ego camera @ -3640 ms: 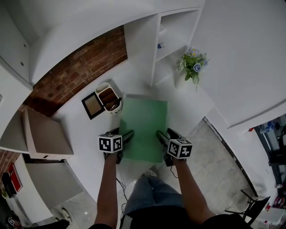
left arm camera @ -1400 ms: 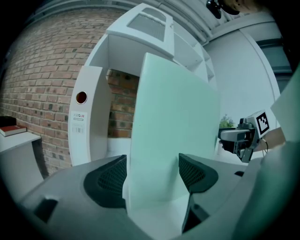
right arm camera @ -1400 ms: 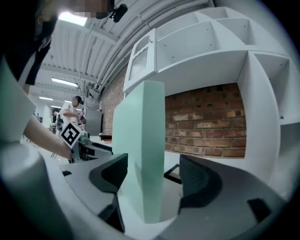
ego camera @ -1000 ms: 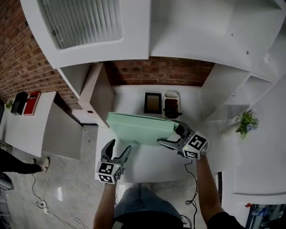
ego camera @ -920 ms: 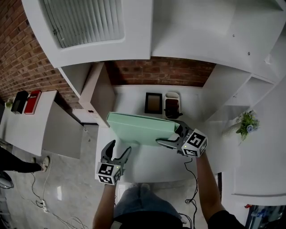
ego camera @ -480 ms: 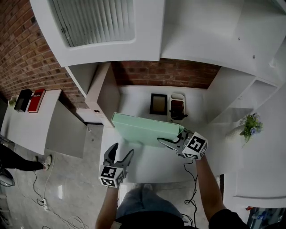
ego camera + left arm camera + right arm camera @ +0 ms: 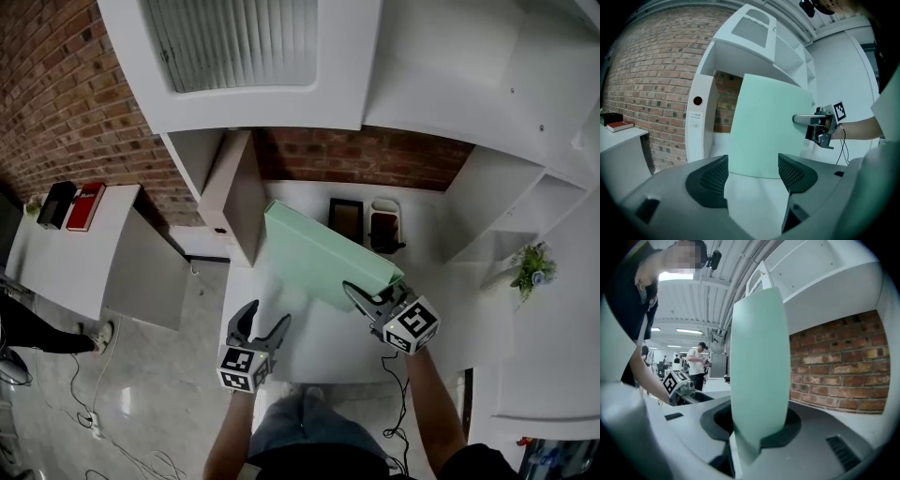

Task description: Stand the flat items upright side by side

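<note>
Change: the green board (image 7: 323, 261) has tipped steeper on the tabletop (image 7: 314, 347); the right tongs (image 7: 367, 292) have just been closing on it.
Head view: left tongs (image 7: 264, 319) clear of the board.
Left gripper view: tongs spread, nothing between them.
Right gripper view: tongs pinch the board's edge.

A white desk (image 7: 317, 345) is set against a brick wall (image 7: 375, 161). At the back of it, just before the wall, a dark-rimmed picture frame (image 7: 345, 214) is laid flat, and a white holder (image 7: 385, 229) with brown contents is stood just beside it on the right. A pale upright panel (image 7: 236, 208) is stood at the desk's left edge. Across the middle, a green board (image 7: 328, 251) is raised on its long edge and tilted (whether that edge quite touches the surface cannot be told). Well apart to the left, a lower white side table (image 7: 70, 258) is seen, with a red book (image 7: 85, 205) and a black box (image 7: 55, 204) laid side by side at its far end.
</note>
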Available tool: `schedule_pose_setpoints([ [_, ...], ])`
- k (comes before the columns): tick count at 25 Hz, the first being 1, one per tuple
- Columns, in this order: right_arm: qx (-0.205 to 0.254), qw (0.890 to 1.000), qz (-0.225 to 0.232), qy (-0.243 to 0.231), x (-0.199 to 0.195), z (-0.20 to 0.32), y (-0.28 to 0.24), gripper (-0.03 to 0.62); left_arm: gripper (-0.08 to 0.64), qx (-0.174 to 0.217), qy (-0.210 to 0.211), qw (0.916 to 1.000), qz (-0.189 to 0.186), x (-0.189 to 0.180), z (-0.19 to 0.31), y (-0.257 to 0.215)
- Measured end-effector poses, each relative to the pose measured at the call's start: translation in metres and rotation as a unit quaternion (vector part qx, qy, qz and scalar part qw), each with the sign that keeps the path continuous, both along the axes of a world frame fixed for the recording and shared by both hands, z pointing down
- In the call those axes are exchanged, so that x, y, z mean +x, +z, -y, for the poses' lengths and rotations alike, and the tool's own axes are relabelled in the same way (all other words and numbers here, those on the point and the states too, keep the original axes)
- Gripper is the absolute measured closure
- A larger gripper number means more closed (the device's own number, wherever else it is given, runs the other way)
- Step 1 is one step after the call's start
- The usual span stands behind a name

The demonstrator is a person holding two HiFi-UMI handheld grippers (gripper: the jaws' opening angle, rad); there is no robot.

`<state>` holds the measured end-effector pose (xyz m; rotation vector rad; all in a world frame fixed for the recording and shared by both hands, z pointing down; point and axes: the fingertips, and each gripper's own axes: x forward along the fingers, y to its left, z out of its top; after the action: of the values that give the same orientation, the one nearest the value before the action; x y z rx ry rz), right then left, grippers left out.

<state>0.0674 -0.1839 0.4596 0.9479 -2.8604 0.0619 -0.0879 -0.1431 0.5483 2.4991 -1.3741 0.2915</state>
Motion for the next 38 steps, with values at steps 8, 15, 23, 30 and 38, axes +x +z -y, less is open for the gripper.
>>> schedule_pose_setpoints([
  [8, -0.016, 0.979, 0.025, 0.200, -0.027, 0.049, -0.017, 0.483, 0.239, 0.007, -0.007, 0.9999, -0.012, -0.018, 0.004, -0.009],
  [15, -0.007, 0.944, 0.014, 0.331, -0.080, 0.096, -0.017, 0.481, 0.239, 0.008, -0.024, 0.9995, -0.021, -0.046, 0.007, -0.008],
  [23, -0.035, 0.913, 0.010, 0.407, -0.121, 0.137, 0.005, 0.477, 0.239, 0.005, -0.043, 0.9988, -0.024, -0.086, 0.012, -0.006],
  [30, -0.034, 0.903, 0.009, 0.428, -0.138, 0.152, 0.013, 0.469, 0.239, -0.001, -0.049, 0.9985, -0.024, -0.103, 0.016, 0.000],
  [38, -0.018, 0.908, 0.003, 0.418, -0.151, 0.151, 0.014, 0.442, 0.239, 0.000, -0.045, 0.9986, -0.028, -0.102, 0.018, 0.001],
])
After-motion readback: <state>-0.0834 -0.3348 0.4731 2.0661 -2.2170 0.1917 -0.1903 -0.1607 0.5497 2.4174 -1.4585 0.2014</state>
